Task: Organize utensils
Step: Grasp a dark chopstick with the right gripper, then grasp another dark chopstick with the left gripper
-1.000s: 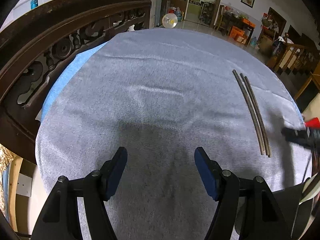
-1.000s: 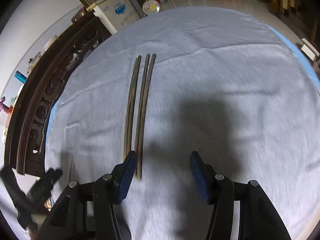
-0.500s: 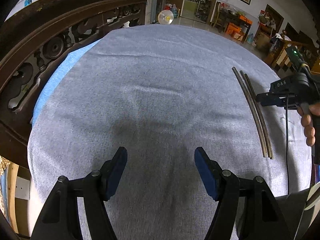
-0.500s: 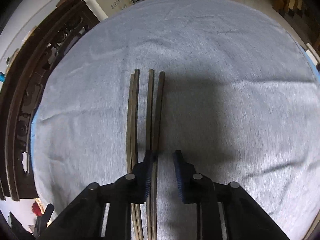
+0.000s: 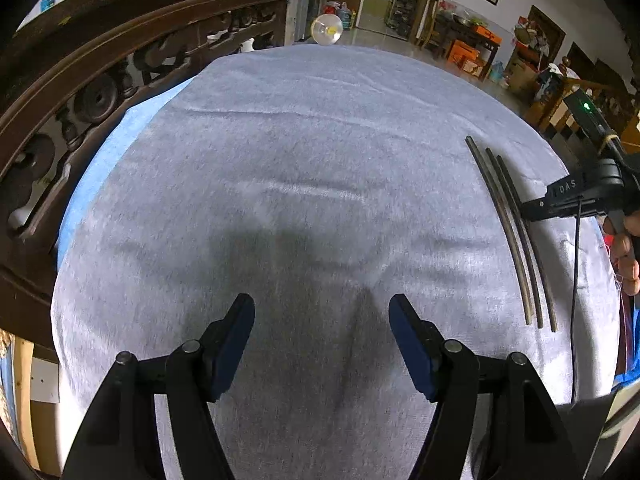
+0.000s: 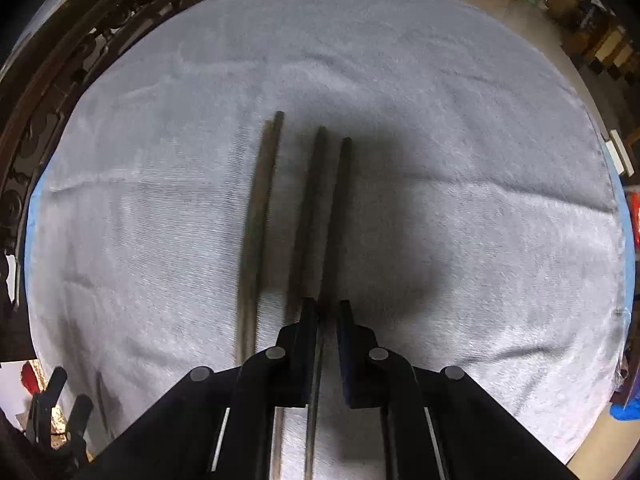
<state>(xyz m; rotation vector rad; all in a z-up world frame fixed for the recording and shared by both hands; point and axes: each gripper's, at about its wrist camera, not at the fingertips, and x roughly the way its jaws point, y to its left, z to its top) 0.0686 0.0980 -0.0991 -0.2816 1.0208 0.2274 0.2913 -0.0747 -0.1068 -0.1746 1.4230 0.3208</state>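
The chopsticks (image 6: 320,208) lie side by side on the grey cloth (image 6: 440,100) covering the surface, toward its right edge as our left view shows — three dark sticks are plain, and whether a fourth hides against the leftmost one we cannot tell. We judge the step in hand to be the pickup: our right gripper (image 6: 327,312) is low over their near ends, its fingers (image 6: 308,320) drawn nearly together around the rightmost stick, though the view does not show whether they are truly clamped on it. Next comes a firm squeeze and a level lift, so the neighbouring stick, just beside, is not dragged along. Our left gripper (image 5: 322,308) hangs over bare cloth well apart from the sticks — fingers (image 5: 236,336) spread wide, holding nothing.
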